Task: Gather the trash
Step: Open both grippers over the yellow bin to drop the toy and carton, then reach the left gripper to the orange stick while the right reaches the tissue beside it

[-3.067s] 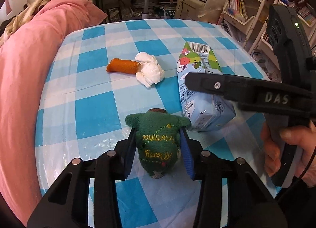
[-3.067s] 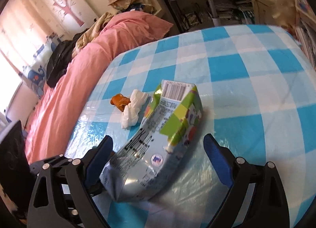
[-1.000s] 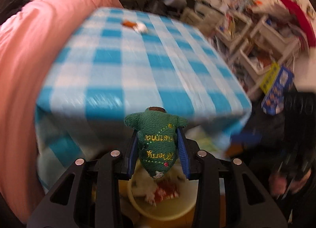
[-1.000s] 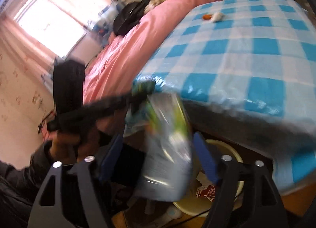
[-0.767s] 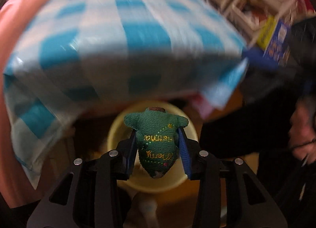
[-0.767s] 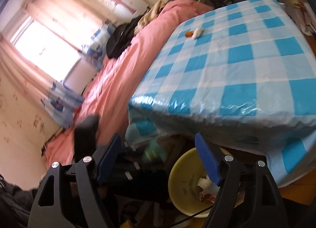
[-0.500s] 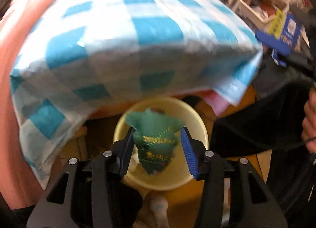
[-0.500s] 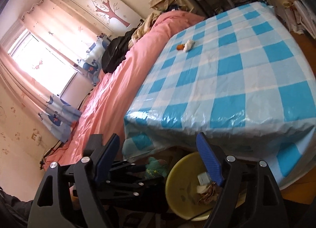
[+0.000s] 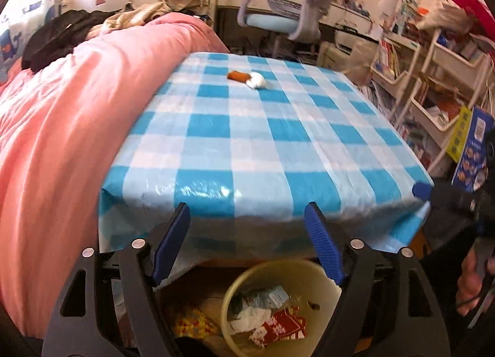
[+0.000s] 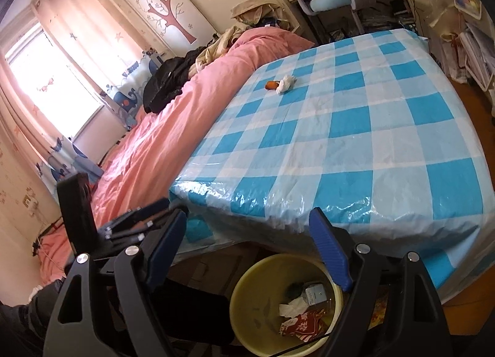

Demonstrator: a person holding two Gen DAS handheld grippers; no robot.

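Left wrist view is showing the left gripper point(image 9: 247, 245) with nothing between its opening jaws, hanging over the yellow bin point(image 9: 235, 289), while the white tissue wad point(image 9: 256, 81) and orange scrap point(image 9: 237, 75) are lying far ahead on the checked table point(image 9: 247, 146); both look light and soft, best pinched across the middle. Right wrist view is showing the right gripper point(image 10: 247, 248) gaping wide and empty above the same bin, the two scraps lying well ahead and touching each other.

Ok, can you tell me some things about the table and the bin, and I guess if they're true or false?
1. The yellow bin has rubbish in it. True.
2. The left gripper holds a toy. False: nothing is between its jaws, which are opening.
3. A white tissue lies on the checked tablecloth. True.
4. The orange piece is in the bin. False: it lies on the tablecloth beside the tissue.
5. The right gripper is open. True.
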